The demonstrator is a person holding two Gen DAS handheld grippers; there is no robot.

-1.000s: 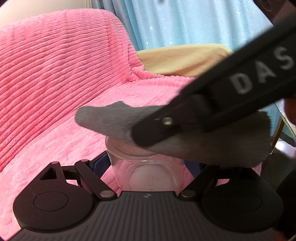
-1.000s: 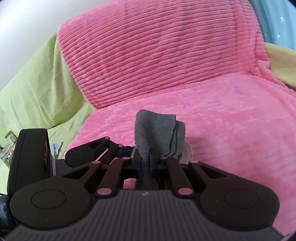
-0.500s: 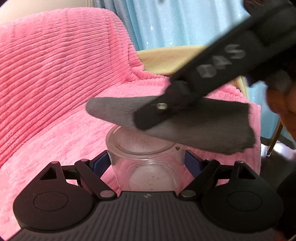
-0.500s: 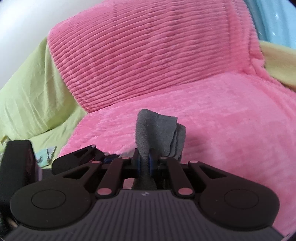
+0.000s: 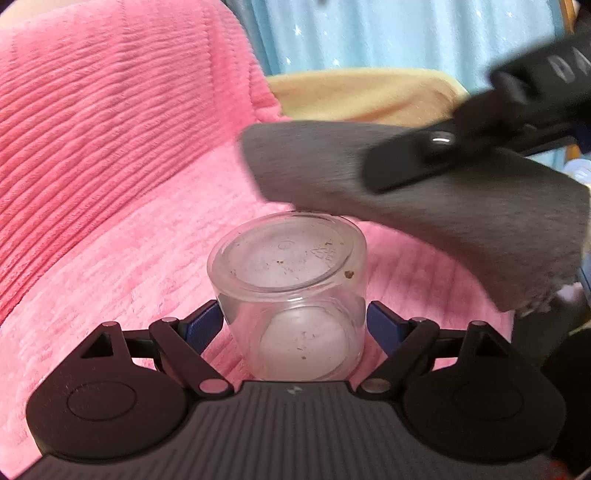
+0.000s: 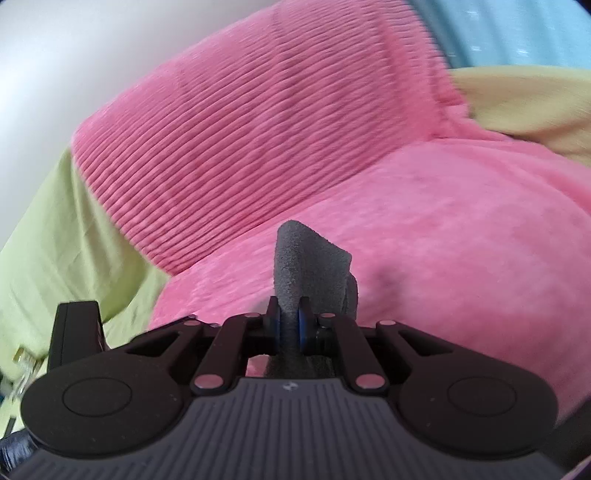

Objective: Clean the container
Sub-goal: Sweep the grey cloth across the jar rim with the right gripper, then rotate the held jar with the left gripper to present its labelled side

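Between barely eased left jaws sits the container (image 5: pixel 291 288); right jaws pinch the cloth (image 6: pixel 310 266).

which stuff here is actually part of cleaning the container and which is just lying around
Part of the job:
- clear container, crumbs on it, between the pads of the left hand-held gripper, whose jaws have just been opening
- grey cloth, clamped in the right hand-held gripper

Just lying about:
- pink blanket
- green sheet
- yellow cushion
- blue curtain
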